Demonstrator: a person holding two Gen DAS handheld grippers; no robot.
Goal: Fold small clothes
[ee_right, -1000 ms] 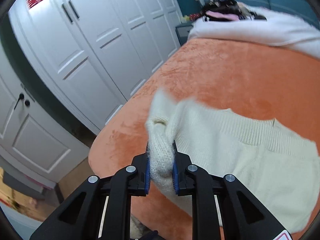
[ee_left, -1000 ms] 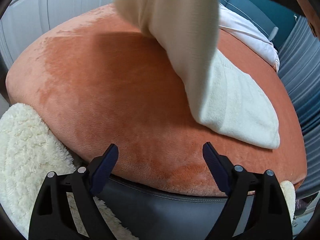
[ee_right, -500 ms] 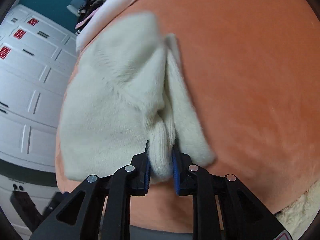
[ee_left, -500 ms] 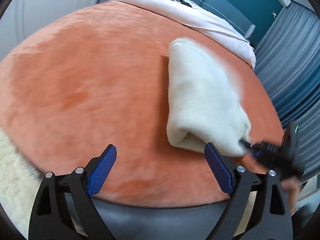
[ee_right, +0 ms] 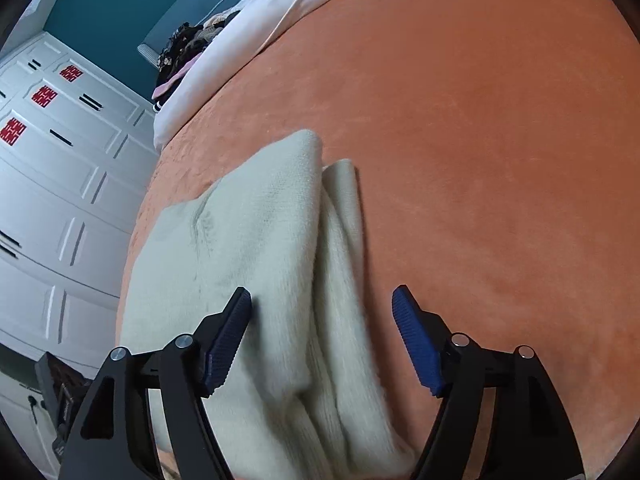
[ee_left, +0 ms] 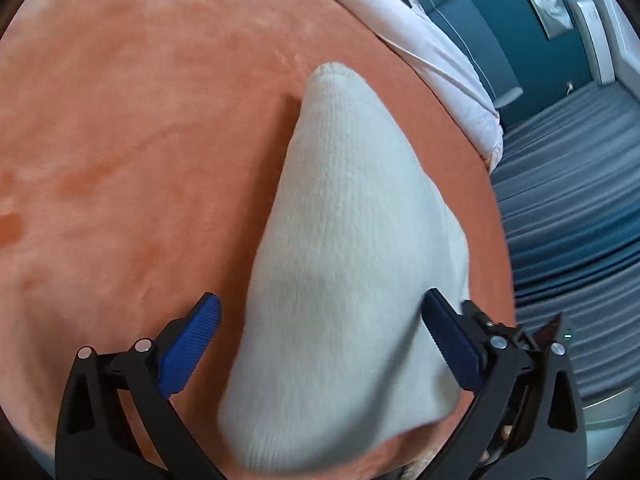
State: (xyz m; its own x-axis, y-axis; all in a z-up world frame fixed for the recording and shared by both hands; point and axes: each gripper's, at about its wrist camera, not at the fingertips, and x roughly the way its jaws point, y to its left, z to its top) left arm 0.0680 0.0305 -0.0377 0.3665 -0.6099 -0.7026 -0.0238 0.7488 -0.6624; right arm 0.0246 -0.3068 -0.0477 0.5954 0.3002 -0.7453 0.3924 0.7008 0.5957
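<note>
Cream knit garment [ee_left: 344, 264] lies folded, its near edge cut off; both hand-held grippers just opened, released.

Red paper signs [ee_right: 45, 95] on the wardrobe doors [ee_right: 60, 200], characters unreadable.

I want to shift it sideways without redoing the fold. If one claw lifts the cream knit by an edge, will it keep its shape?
Probably not. The cream knit lies in soft, rounded folds with a loose flap beside it, so it looks floppy and would likely droop open. The knit seems thick yet light. On the plush orange blanket it would probably drag and bunch when pushed.
</note>
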